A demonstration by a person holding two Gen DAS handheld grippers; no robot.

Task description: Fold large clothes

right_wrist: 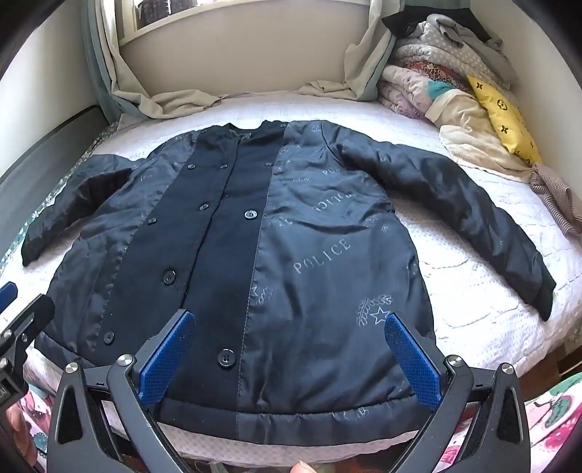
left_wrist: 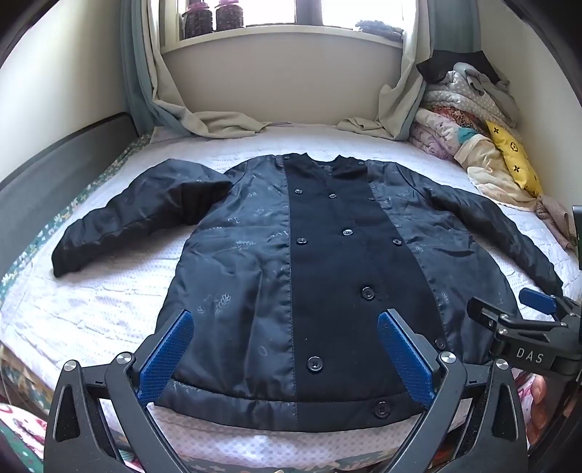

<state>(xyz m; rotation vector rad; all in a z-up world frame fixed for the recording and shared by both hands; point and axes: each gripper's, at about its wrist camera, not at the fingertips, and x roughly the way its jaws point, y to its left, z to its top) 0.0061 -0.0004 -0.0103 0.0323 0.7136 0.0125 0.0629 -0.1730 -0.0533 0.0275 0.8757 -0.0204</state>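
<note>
Side by side, the left gripper [left_wrist: 287, 353] and right gripper [right_wrist: 291, 354] hover with jaws spread wide over the hem of the flat dark jacket [right_wrist: 291, 236].

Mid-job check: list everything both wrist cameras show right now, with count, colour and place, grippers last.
jacket: one, dark navy with black buttoned front, spread flat on the bed, sleeves out to both sides
bed: one, white textured cover, under the jacket
curtains: two, beige, pooling on the bed's far edge below the window
pile of bedding and clothes: one, mixed grey, pink and cream, far right corner
pillow: one, yellow with black marks, against the pile
jars: two, dark, on the windowsill
left gripper: blue pads, open, above the hem
right gripper: blue pads, open, above the hem
</note>
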